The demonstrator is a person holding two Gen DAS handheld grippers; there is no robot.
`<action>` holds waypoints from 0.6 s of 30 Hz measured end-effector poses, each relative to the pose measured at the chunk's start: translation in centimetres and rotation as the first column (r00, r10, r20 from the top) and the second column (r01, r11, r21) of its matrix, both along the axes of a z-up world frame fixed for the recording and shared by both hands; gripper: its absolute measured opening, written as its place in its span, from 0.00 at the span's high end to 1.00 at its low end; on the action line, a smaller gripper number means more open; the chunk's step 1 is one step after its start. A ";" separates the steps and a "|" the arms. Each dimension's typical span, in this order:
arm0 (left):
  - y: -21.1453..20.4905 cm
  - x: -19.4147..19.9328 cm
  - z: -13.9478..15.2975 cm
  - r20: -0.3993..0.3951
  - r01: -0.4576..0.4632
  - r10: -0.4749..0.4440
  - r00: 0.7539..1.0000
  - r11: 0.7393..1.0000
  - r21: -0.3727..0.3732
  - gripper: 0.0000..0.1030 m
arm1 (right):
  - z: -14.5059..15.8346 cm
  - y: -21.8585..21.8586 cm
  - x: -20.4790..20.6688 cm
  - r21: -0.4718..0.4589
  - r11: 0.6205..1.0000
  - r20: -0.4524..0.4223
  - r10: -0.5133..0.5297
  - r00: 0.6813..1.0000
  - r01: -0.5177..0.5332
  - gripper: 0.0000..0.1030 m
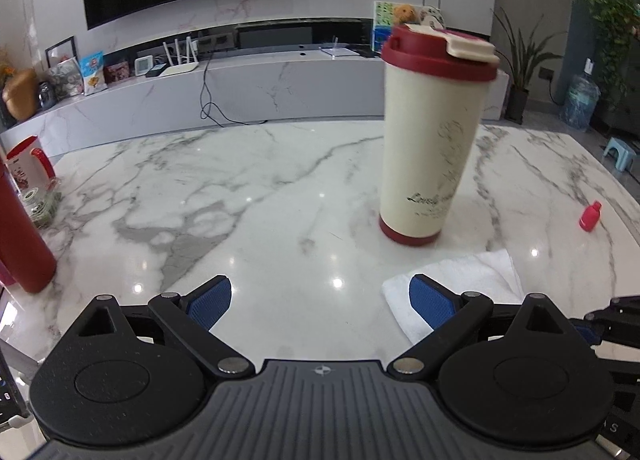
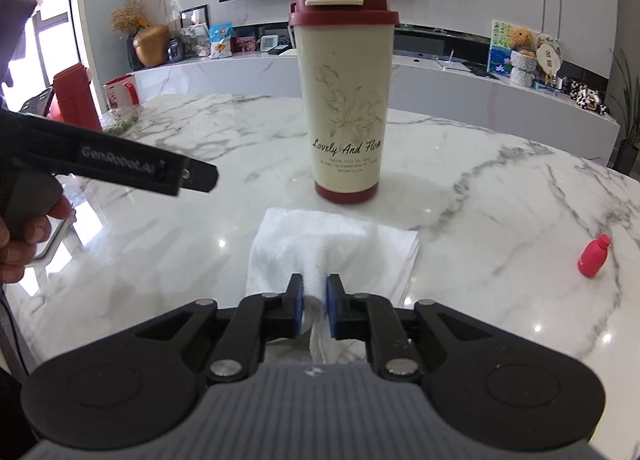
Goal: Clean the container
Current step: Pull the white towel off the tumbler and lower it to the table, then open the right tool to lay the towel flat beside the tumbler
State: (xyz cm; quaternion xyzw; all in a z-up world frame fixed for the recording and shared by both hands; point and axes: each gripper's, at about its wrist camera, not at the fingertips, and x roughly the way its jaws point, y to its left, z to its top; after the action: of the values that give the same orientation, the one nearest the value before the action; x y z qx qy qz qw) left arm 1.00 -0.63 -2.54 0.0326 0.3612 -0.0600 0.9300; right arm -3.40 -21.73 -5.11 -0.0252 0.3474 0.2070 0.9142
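Right gripper [image 2: 314, 310] pinching towel [image 2: 334, 248], cup [image 2: 344, 99] beyond

The cup [image 2: 345, 99] is standing upright near the middle of the table [image 2: 500, 227], and bare marble is lying open on both of its sides. The towel [image 2: 332, 252] is blocking the near side, just in front of the cup. A small red bottle [image 2: 595, 258] is lying toward the right edge. A red flask [image 1: 22, 236] and a jug [image 1: 30, 163] are crowding the left edge.
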 end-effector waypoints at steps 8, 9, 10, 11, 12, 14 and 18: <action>-0.9 -0.4 -1.1 -0.011 0.101 -0.101 0.995 0.995 -0.018 0.26 | 0.8 -1.0 -0.4 0.037 0.999 0.032 0.016 0.999 -0.017 0.47; -1.0 -0.4 -1.2 -0.010 0.110 -0.110 0.994 0.994 -0.016 0.28 | 1.0 -1.2 -0.4 0.038 0.999 0.041 0.005 0.999 -0.007 0.47; -1.1 -0.4 -1.2 -0.010 0.119 -0.119 0.993 0.993 -0.015 0.30 | 1.2 -1.6 -0.4 0.044 0.999 0.052 -0.012 0.999 0.009 0.47; -1.1 -0.4 -1.3 -0.010 0.127 -0.128 0.992 0.992 -0.016 0.34 | 1.3 -1.9 -0.3 0.051 0.998 0.060 -0.030 0.998 0.027 0.47; -1.2 -0.5 -1.4 -0.012 0.135 -0.135 0.991 0.991 -0.017 0.36 | 1.4 -2.3 -0.1 0.056 0.997 0.064 -0.050 0.997 0.046 0.48; -1.2 -0.5 -1.5 -0.014 0.148 -0.148 0.989 0.989 -0.019 0.41 | 1.4 -2.8 0.5 0.055 0.995 0.067 -0.091 0.994 0.088 0.50; -1.6 -0.5 -1.9 -0.022 0.187 -0.187 0.982 0.982 -0.015 0.51 | 0.5 -2.5 1.7 -0.023 0.992 0.044 -0.125 0.991 0.126 0.71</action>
State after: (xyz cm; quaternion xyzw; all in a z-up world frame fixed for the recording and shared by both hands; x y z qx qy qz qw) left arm 0.54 -2.21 -4.41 0.0595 0.3670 -0.1499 0.9161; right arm -1.66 -24.22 -4.58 -0.0192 0.3316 0.1440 0.9322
